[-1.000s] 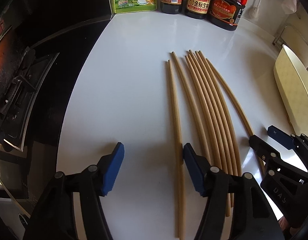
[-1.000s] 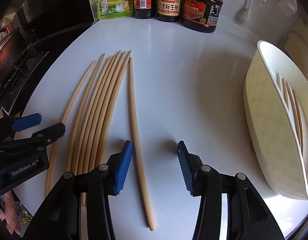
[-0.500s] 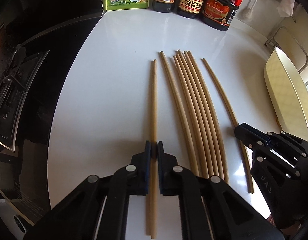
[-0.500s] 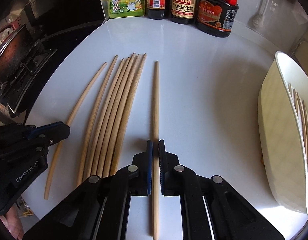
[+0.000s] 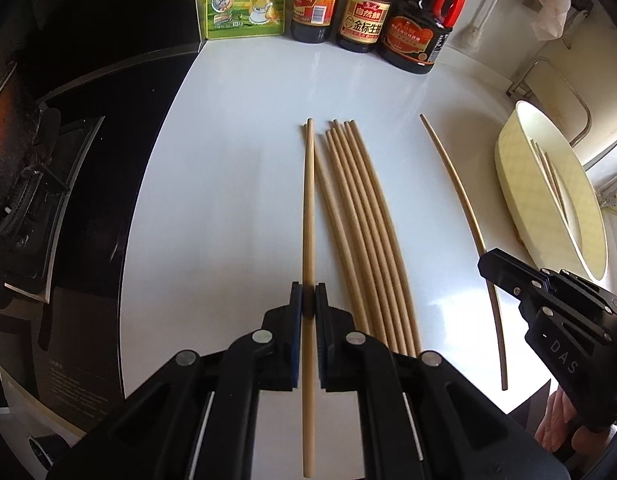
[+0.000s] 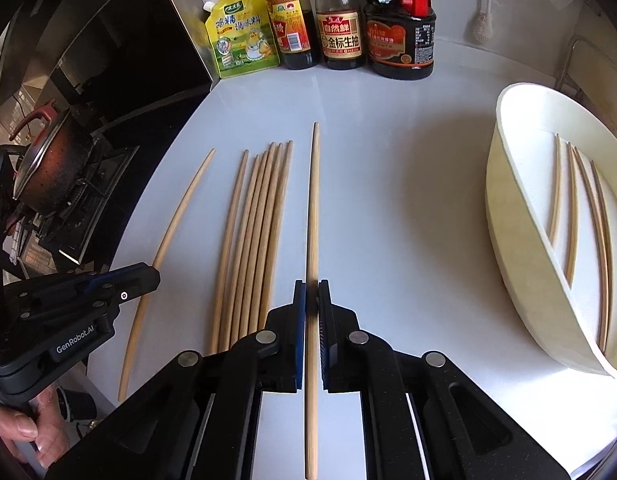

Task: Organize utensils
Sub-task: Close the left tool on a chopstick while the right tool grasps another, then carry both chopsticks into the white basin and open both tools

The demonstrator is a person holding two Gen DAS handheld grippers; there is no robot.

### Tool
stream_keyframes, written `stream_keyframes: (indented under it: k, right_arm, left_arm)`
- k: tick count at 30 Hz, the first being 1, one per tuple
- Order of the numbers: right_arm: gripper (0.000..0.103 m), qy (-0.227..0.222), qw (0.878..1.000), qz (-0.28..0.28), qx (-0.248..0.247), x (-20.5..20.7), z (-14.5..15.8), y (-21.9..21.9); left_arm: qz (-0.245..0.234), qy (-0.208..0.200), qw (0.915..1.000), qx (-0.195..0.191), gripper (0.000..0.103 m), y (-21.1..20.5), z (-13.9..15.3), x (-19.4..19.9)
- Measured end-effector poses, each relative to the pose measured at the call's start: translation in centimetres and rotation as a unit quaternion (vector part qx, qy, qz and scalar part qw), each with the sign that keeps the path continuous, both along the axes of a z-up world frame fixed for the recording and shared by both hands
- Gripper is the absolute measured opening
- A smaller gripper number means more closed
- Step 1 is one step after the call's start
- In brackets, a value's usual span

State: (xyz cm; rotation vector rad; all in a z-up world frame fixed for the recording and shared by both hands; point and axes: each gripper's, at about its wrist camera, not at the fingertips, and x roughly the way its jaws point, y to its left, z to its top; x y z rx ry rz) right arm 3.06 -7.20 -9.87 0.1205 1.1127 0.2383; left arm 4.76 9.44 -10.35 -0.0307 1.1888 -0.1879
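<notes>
On the white counter, left wrist view:
- Left gripper [image 5: 308,300]: pinching one chopstick [image 5: 308,216], blue pads pressed against its sides.
- Chopstick axis: runs straight away from the camera, far tip toward the sauce bottles [image 5: 362,12], near end past the fingers toward the bottom edge.
- Loose chopsticks [image 5: 360,232]: bundle just right of the held one, lying on the countertop [image 5: 236,184], same lengthwise direction; near ends hidden behind the gripper body.
- Change: a second ago jaws spread wide with the stick flat beside the right pad; now clamped and lifted clear of the surface.
- Right gripper [image 5: 486,264]: at the right edge, closed on a second chopstick [image 5: 460,196]; pads themselves hard to make out here.

On the same counter, right wrist view:
- Right gripper [image 6: 311,300]: pinching its chopstick [image 6: 313,208], pads tight on it.
- Axis: pointing away toward the bottles [image 6: 340,36], near end reaching almost to the frame's bottom edge.
- Tray [image 6: 512,216]: cream, at right, holding several chopsticks [image 6: 574,216]; far side cut off.
- Change: earlier open over the stick, now shut and raised.
- Left gripper [image 6: 152,276]: at left edge, tips partly hidden; a hand [image 6: 32,436] gripping its handle.
</notes>
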Motion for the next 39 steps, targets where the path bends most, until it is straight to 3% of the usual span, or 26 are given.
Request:
stream_keyframes:
  k: [9, 19, 29, 39]
  right_arm:
    - [0.006, -0.036, 0.999, -0.037, 0.015, -0.3, 5.5, -5.9]
    - [0.006, -0.057, 0.987, -0.152, -0.001, 0.6, 6.8, -18.5]
    - [0.006, -0.022, 0.975, -0.220, 0.008, 2.1, 3.8, -26.6]
    - [0.006, 0.022, 0.973, -0.231, 0.019, 3.1, -0.1, -28.8]
  left_arm:
    - [-0.052, -0.044, 0.9973, -0.028, 0.007, -5.0, 5.6, 1.6]
    - [-0.156, -0.082, 0.9822, -0.065, 0.007, -17.9, 9.3, 5.4]
    - [-0.222, -0.062, 0.9715, -0.055, 0.007, -28.4, 7.2, 7.6]
    - [-0.230, -0.020, 0.9726, -0.025, 0.007, -31.8, 3.4, 9.0]
